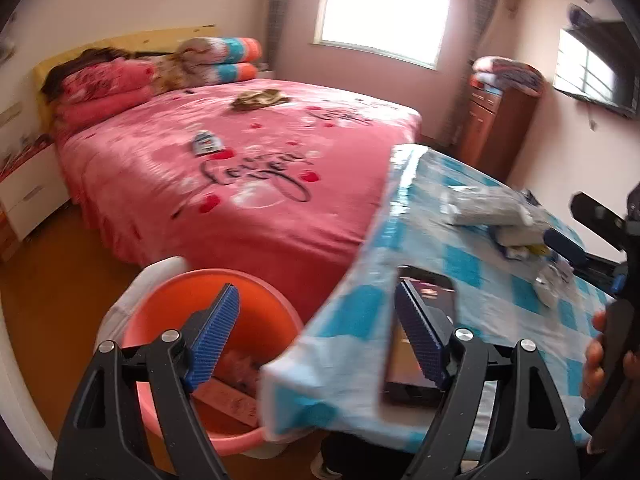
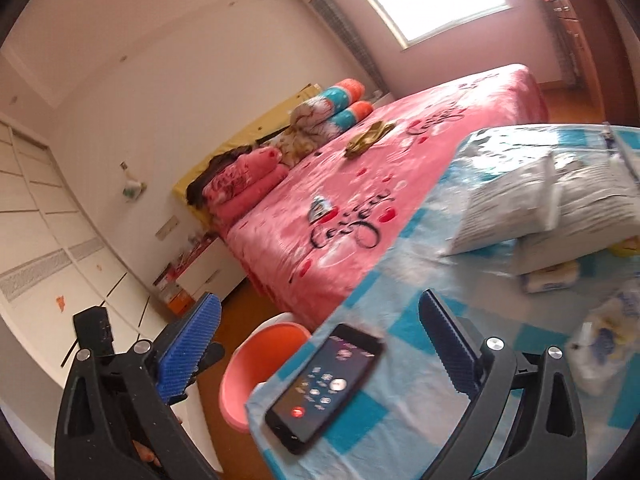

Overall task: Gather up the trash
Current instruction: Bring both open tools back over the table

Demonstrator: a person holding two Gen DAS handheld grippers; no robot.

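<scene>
My left gripper (image 1: 316, 336) is open and empty above the corner of a table with a blue-and-white checked cloth (image 1: 480, 280). An orange bin (image 1: 256, 320) stands on the floor below that corner, with some pink scraps inside. Crumpled wrappers and packets (image 1: 520, 236) lie on the table's far right. My right gripper (image 2: 320, 340) is open and empty over the same corner; it shows in the left wrist view (image 1: 592, 232) near the wrappers. The orange bin (image 2: 260, 364) and white wrappers (image 2: 592, 356) show in the right wrist view too.
A black phone (image 2: 324, 380) with a lit screen lies at the table corner, also in the left wrist view (image 1: 428, 320). A folded grey-white bag (image 2: 540, 204) lies on the table. A pink bed (image 1: 240, 168) with a small packet (image 1: 206, 142) stands behind. A brown cabinet (image 1: 496, 128) is far right.
</scene>
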